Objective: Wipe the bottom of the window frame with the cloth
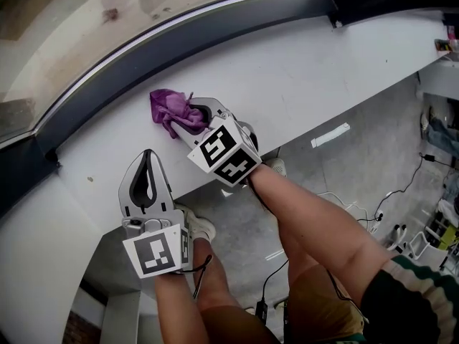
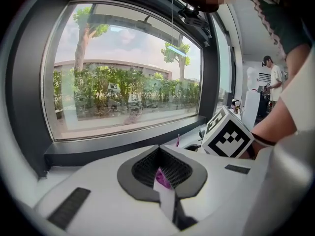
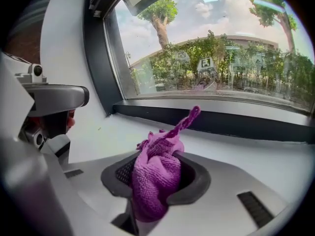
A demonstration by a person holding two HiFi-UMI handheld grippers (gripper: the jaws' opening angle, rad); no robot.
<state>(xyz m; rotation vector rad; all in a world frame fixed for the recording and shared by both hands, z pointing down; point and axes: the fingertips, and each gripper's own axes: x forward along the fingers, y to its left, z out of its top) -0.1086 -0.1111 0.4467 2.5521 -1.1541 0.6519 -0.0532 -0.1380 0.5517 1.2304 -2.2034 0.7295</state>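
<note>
A purple cloth (image 1: 171,110) is bunched on the white sill (image 1: 301,70), a little short of the dark bottom of the window frame (image 1: 179,45). My right gripper (image 1: 192,115) is shut on the cloth. In the right gripper view the cloth (image 3: 156,173) fills the jaws of the right gripper (image 3: 157,193), with one tail sticking up toward the frame bottom (image 3: 221,123). My left gripper (image 1: 148,155) hovers at the sill's near edge, to the left of and behind the right one, with its jaws together. A small purple scrap (image 2: 162,178) shows in the left gripper's (image 2: 166,191) hollow.
The sill's front edge runs diagonally, with grey floor (image 1: 323,163) below it, cables (image 1: 358,217) and the person's shoes (image 1: 201,228). The frame's left upright (image 3: 96,58) meets the sill at a corner. Another person (image 2: 273,82) stands far off to the right.
</note>
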